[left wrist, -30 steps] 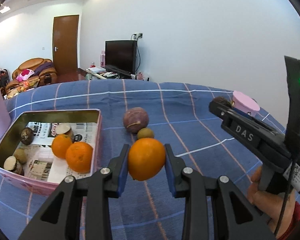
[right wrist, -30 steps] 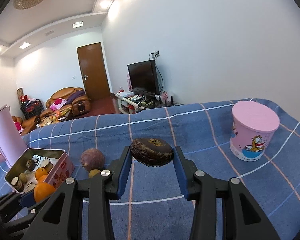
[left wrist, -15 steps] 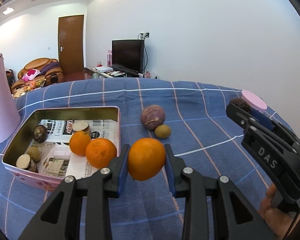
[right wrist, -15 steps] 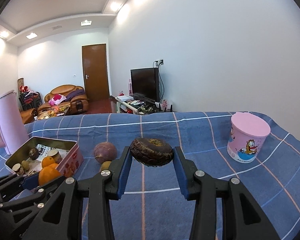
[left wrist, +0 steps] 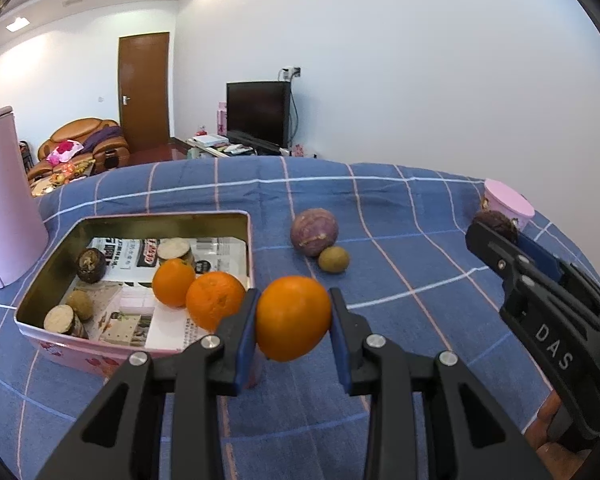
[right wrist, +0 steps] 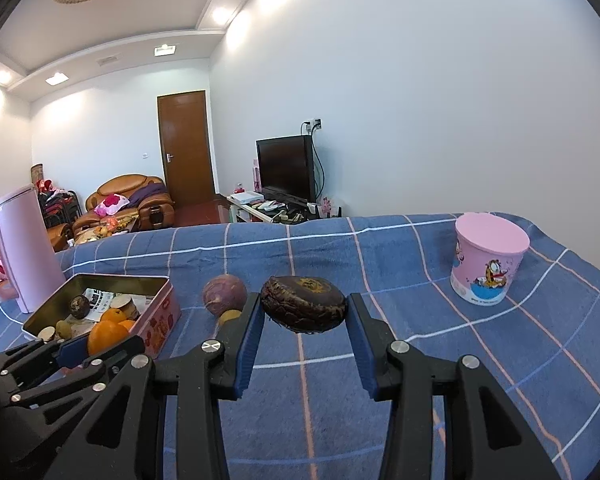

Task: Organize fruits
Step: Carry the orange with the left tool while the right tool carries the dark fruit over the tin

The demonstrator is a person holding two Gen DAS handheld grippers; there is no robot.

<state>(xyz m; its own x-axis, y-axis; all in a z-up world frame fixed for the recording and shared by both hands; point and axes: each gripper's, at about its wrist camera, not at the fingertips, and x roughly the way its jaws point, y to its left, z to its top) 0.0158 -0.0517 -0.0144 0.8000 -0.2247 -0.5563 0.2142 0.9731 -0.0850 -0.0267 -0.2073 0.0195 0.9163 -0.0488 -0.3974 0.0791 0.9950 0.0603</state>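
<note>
Left gripper (left wrist: 293, 320) clamping an orange (left wrist: 293, 317), right gripper (right wrist: 303, 312) clamping a dark wrinkled fruit (right wrist: 303, 304)

Both fisheye cameras are sitting low over the blue checked counter (left wrist: 420, 208), each looking forward and slightly downward along its own fingers toward the far wall with the television (right wrist: 286, 168). The left wrist view is looking closely at the pink tin (left wrist: 100, 354). The right wrist view is seeing that tin (right wrist: 162, 312) from farther right. Both are sharing the purple fruit (left wrist: 314, 232) and pink cup (right wrist: 488, 264).
</note>
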